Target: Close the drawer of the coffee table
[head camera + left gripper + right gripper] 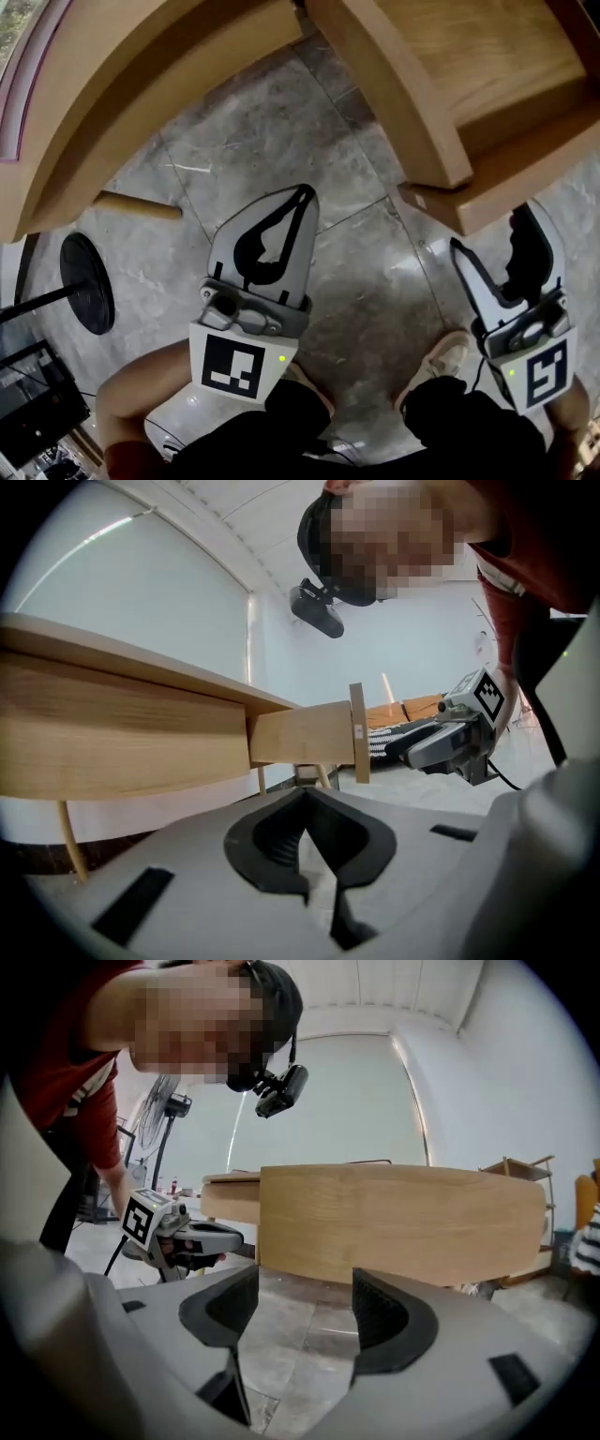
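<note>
1. A grey marble-tiled floor (281, 122) is seen across the middle of the head view.
2. The upper left of the head view is filled by the light wooden coffee table (141, 84), whose top has a curved edge.
3. The drawer (525, 112) is found pulled out of the table at the upper right of the head view. Its front panel faces the person. In the right gripper view that panel spans the middle of the frame.
4. The left gripper (298, 202) is held low at the centre of the head view, over bare floor and apart from the table. Its jaws are closed tip to tip, with nothing between them.
5. The right gripper (305, 1290) is held at the lower right of the head view, just in front of the drawer's front panel. Its jaws stand wide apart and only floor is seen between them.
6. A black round stand base (87, 283) rests on the floor at the left edge.
7. A pale shoe (441, 361) is seen at the lower right, between the grippers.
8. A wooden table leg (139, 206) shows below the table's edge at the left.
</note>
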{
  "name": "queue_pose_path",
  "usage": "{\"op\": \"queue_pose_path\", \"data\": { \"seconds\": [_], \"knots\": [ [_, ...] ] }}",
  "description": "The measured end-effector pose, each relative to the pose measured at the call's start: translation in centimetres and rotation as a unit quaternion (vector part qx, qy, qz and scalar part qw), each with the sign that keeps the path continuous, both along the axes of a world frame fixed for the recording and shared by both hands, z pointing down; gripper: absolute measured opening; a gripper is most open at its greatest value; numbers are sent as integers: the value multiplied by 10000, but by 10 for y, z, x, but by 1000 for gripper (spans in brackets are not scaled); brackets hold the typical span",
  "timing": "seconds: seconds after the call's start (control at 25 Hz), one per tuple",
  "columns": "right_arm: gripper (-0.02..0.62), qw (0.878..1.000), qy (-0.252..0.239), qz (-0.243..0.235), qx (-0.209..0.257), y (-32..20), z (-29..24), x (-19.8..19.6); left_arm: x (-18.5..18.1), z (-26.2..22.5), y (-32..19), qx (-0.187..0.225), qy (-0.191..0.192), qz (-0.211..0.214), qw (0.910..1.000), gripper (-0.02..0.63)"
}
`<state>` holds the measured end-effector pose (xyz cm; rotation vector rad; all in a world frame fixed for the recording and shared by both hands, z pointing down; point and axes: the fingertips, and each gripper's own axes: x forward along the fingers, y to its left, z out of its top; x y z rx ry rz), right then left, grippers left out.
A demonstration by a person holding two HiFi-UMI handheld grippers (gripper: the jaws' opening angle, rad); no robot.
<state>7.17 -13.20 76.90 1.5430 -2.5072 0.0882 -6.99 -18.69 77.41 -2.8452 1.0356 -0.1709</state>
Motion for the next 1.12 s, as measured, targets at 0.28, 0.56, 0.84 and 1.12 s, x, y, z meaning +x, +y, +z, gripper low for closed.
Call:
{"op": "queue_pose_path", "data": {
  "seconds": [0.28,0.56,0.84,1.12],
  "knots": [
    [291,9978,-463,470,94,-15,-11,28,6,-1,4,-236,-39,225,9995,6],
    [293,9941,-708,799,199,-20,-14,50,14,4,4,-346,62,107,9993,6],
    [293,9940,-709,772,308,-26,-22,49,12,0,1,-306,146,-32,9994,6],
    [296,9930,-707,879,352,-37,-28,54,10,-4,0,-289,240,-85,9993,6]
  ]
}}
